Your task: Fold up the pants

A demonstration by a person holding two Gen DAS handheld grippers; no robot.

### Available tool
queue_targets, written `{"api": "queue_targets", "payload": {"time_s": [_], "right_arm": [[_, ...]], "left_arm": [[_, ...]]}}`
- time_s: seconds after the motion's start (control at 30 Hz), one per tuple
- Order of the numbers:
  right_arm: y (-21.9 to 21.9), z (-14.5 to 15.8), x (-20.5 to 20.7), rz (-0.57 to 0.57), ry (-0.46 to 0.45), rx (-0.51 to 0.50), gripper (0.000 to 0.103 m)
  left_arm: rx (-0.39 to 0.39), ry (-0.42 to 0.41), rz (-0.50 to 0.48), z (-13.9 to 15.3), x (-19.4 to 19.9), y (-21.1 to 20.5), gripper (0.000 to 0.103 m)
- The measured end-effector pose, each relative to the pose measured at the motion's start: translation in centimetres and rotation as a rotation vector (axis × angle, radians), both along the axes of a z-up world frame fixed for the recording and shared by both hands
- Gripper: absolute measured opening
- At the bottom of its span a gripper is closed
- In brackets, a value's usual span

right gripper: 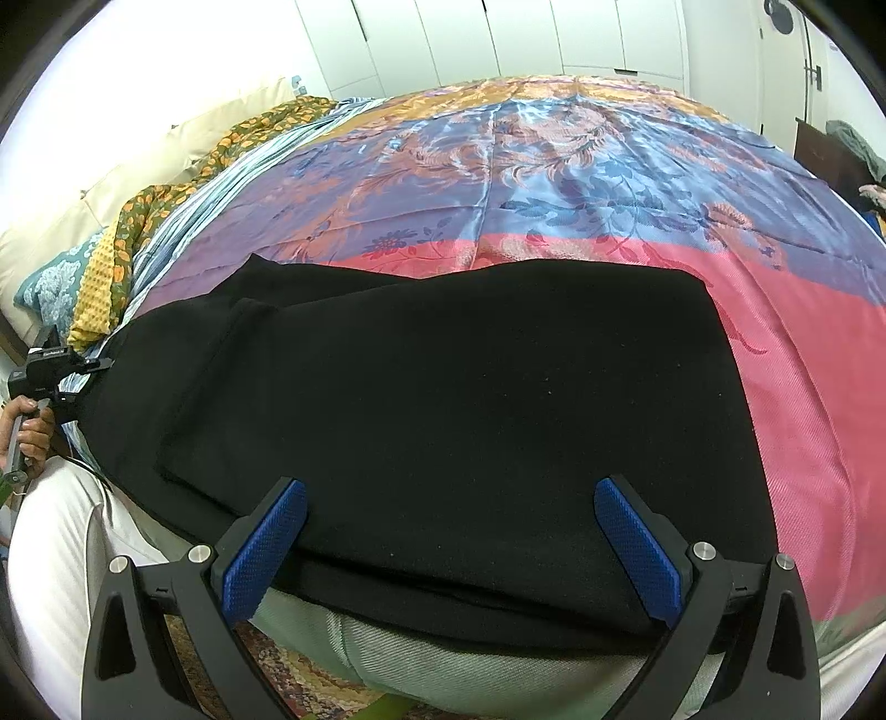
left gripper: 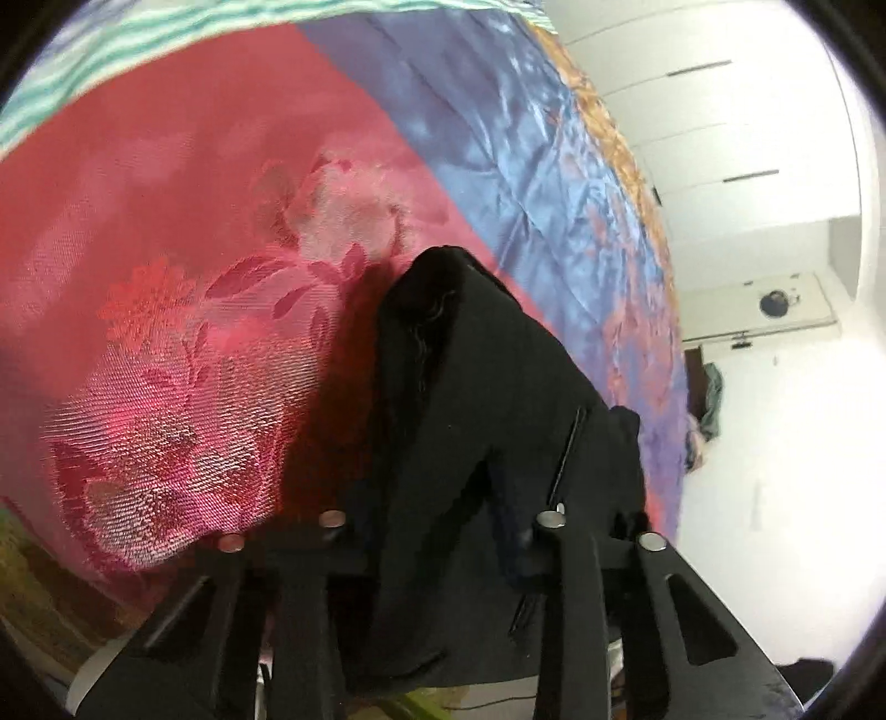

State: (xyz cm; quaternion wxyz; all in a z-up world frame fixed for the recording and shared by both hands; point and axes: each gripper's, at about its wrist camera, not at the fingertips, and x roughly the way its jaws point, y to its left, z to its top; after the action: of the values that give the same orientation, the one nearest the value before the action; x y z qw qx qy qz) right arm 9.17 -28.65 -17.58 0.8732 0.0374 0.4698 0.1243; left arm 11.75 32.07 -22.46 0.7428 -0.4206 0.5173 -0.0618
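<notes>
Bed (right gripper: 554,166) covered by a satin spread (right gripper: 803,387) in red, blue and orange bands, filling most of both views; white cupboards (right gripper: 498,39) behind it; pillows (right gripper: 83,266) stacked at the far left of the right wrist view. Black pants (right gripper: 443,399) laid flat across the near edge of the bed, on the red band, folded into a broad slab with a second layer showing as a step on the left side. Right gripper (right gripper: 448,548) held over the near hem of the pants, jaws spread wide, blue pads (right gripper: 266,554) standing one at each side of the cloth edge, apart from each other with nothing pinched between them. Left gripper (left gripper: 437,526) at the far left end of the pants, closed narrow on a bunched fold of the black cloth; in the left wrist view the pants (left gripper: 470,387) rising as a dark ridge from between the fingers, over the red spread (left gripper: 166,277). Seen small at the left border of the right wrist view: left gripper (right gripper: 83,368) at the cloth end, hand (right gripper: 30,432) on its handle.
</notes>
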Motion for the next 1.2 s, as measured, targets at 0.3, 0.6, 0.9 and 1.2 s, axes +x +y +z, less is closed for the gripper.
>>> {"api": "queue_targets", "payload": {"time_s": [0.3, 0.6, 0.9, 1.2], "right_arm": [[0.0, -0.1, 0.0, -0.002, -0.008, 0.0, 0.103], [0.0, -0.1, 0.0, -0.003, -0.012, 0.002, 0.103], [0.1, -0.3, -0.2, 0.003, -0.023, -0.003, 0.103], [0.2, -0.4, -0.2, 0.005, -0.025, -0.021, 0.103]], "left_arm": [[0.047, -0.132, -0.041, 9.3, 0.2, -3.9, 0.015], [0.112, -0.32, -0.29, 18.3, 3.2, -20.4, 0.014], [0.152, -0.196, -0.572, 12.1, 5.7, -39.6, 0.025], [0.248, -0.448, -0.556, 20.5, 2.3, -34.3, 0.057]]}}
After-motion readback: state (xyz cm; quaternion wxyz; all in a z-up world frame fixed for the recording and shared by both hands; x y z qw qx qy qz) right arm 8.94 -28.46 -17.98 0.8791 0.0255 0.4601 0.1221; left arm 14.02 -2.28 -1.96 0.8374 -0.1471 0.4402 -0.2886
